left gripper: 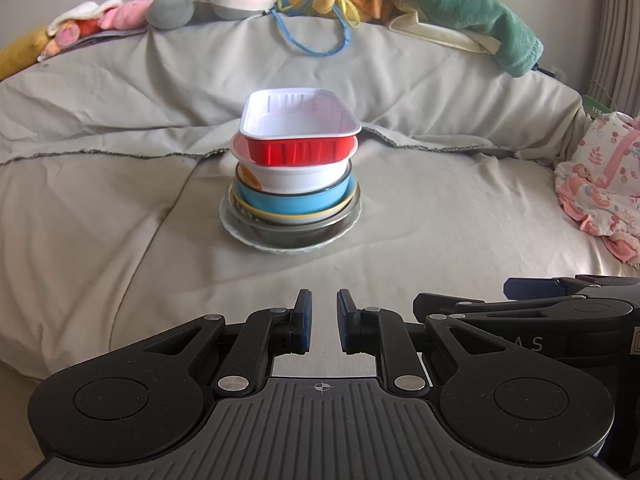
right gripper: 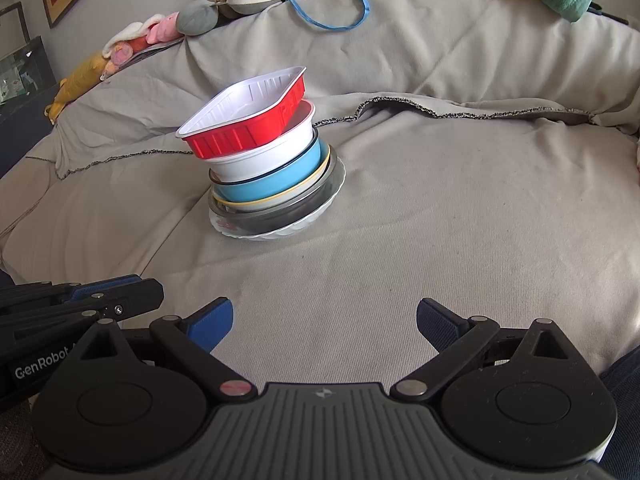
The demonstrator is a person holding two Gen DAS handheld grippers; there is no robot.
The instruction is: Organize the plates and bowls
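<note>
A red tray (left gripper: 301,151) (white inside) tops a stack: white bowl (left gripper: 294,176), blue bowl (left gripper: 294,200), glass plate (left gripper: 290,240), mid-bed on the grey sheet (left gripper: 120,220). Plush toys (left gripper: 208,0) line the far edge. Left claw (left gripper: 324,322) clenched, empty; right claw (right gripper: 324,330) released.

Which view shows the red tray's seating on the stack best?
Right wrist: the red tray shows a corner and two sides, overhanging the white bowl. Left wrist shows only one red side.
</note>
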